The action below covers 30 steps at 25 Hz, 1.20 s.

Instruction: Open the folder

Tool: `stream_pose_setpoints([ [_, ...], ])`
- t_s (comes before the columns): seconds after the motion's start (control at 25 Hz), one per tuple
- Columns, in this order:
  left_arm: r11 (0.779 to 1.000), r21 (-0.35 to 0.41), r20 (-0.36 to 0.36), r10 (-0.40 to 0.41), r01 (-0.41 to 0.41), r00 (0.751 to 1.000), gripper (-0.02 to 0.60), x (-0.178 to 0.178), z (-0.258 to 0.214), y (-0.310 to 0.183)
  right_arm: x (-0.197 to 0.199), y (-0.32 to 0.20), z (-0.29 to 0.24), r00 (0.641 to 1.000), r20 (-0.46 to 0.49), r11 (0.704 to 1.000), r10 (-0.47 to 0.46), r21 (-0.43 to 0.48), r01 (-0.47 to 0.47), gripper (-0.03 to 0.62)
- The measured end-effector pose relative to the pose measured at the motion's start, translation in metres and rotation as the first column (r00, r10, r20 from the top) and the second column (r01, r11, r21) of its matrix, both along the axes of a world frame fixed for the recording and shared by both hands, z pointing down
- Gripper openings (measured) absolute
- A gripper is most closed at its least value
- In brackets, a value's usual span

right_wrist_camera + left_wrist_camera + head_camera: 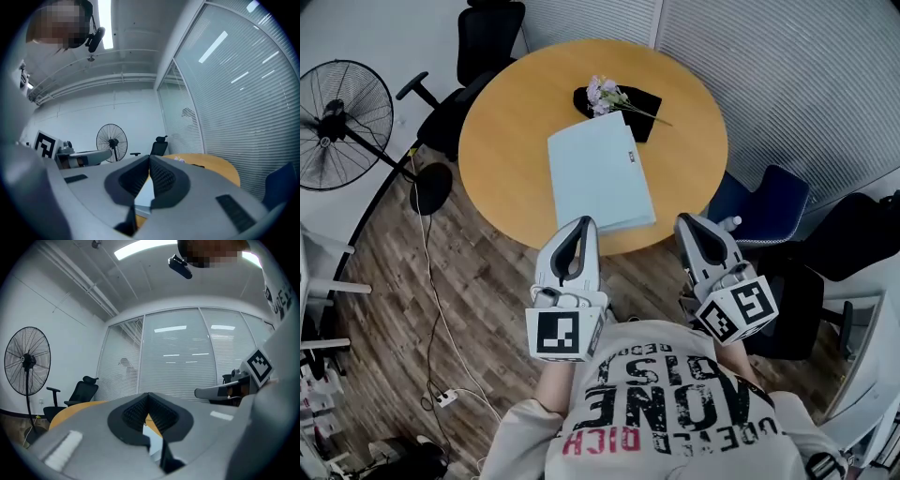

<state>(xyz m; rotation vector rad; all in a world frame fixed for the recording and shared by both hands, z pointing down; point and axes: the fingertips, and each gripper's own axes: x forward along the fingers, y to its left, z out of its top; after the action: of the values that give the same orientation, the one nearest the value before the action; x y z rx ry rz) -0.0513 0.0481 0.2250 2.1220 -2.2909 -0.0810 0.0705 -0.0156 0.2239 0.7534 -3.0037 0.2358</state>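
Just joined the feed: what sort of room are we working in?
Likely an office meeting room: round wooden table bearing a folder, black office chair beside it, blind-covered partition walls.

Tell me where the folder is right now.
In the head view, the light blue folder lies closed on the round wooden table, centre to near edge, with the purple flowers just beyond its far end.

Round wooden table on wood-plank floor. On far side of tabletop, small bunch of pale purple flowers, lying on blk cloth. Left of table, standing fan & blk office chair. Blue chair at right, nr blinds. Thin cable across floor to power strip.
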Motion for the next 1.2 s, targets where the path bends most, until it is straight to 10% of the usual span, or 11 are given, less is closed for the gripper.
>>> stream_pose_setpoints([
  [0.6,0.999,0.015,0.030,0.033,-0.034,0.999,0.008,0.100,0.001,0.015,0.074,0.025,0.008,0.999,-0.002,0.999,-0.047,0.009,0.047,0.012],
  [1.2,0.999,-0.019,-0.015,0.035,-0.036,0.999,0.009,0.109,0.009,0.033,0.071,0.042,0.013,0.997,0.003,0.997,-0.072,0.006,0.072,0.012],
])
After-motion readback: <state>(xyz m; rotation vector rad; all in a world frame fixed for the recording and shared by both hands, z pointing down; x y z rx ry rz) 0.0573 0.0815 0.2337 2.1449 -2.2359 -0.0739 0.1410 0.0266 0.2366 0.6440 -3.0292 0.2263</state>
